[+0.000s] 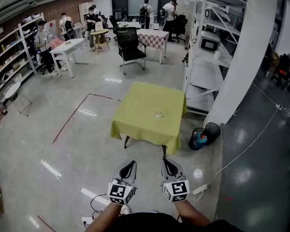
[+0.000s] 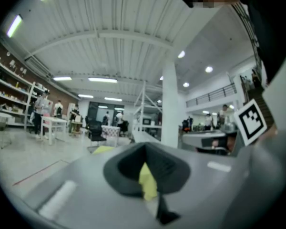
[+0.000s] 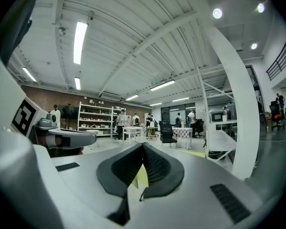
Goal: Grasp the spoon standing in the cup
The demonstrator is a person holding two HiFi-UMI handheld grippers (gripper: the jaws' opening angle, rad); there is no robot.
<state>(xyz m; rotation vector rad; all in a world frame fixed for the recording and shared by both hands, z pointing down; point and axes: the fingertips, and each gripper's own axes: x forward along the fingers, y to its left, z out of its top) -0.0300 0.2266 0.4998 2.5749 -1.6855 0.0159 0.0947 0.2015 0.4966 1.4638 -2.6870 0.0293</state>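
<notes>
Seen from the head view, a table [image 1: 135, 124] under a yellow-green cloth stands mid-floor. At twelve o'clock from it are a black office chair [image 1: 130, 45] and, behind that, a checked-cloth table [image 1: 153, 36]. White metal shelving [image 1: 208, 62] and a thick white column [image 1: 244, 66] stand at two o'clock. Two dark bins [image 1: 211, 132] sit side by side at four o'clock. A red tape line [image 1: 70, 120] marks the floor at nine o'clock. A white table [image 1: 67, 47] is at ten o'clock, and people [image 1: 146, 11] stand at the far end.

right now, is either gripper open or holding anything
Left gripper: closed, fingers together, holding nothing.
Right gripper: closed, fingers together, holding nothing.
</notes>
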